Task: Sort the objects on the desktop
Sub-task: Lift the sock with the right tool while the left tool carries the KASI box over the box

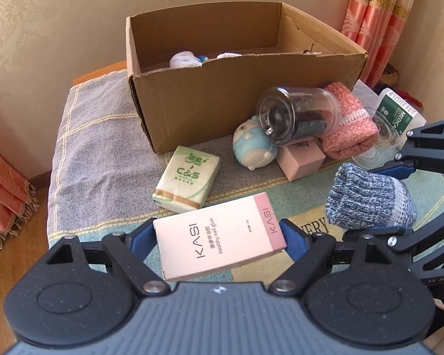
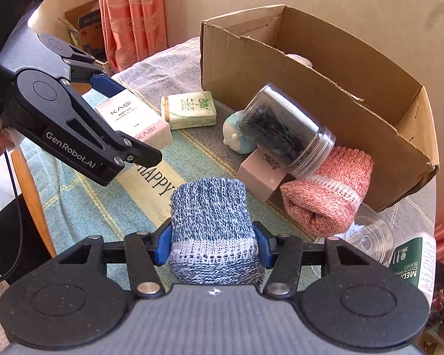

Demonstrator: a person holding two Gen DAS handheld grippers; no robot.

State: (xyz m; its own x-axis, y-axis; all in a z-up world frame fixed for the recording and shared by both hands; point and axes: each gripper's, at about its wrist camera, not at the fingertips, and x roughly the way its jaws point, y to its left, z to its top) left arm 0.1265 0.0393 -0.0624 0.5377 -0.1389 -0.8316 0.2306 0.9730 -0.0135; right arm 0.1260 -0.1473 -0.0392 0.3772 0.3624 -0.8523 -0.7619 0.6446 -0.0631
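Observation:
My left gripper (image 1: 219,236) is shut on a pink and white KASI box (image 1: 219,236), held above the cloth; it also shows in the right wrist view (image 2: 133,118). My right gripper (image 2: 213,242) is shut on a rolled blue knit sock (image 2: 213,224), also seen in the left wrist view (image 1: 370,201). An open cardboard box (image 1: 210,100) stands behind, with white items inside. In front of it lie a green tissue pack (image 1: 189,177), a blue toy figure (image 1: 251,148), a small pink box (image 1: 302,159), a clear jar (image 1: 299,115) on its side and a pink sock (image 1: 349,124).
A checked cloth (image 1: 97,153) covers the table. A clear lid (image 2: 370,236) and a green and white cotton swab box (image 2: 414,263) lie at the right. Pink curtains (image 1: 379,14) hang behind. The wooden floor (image 1: 23,251) lies to the left.

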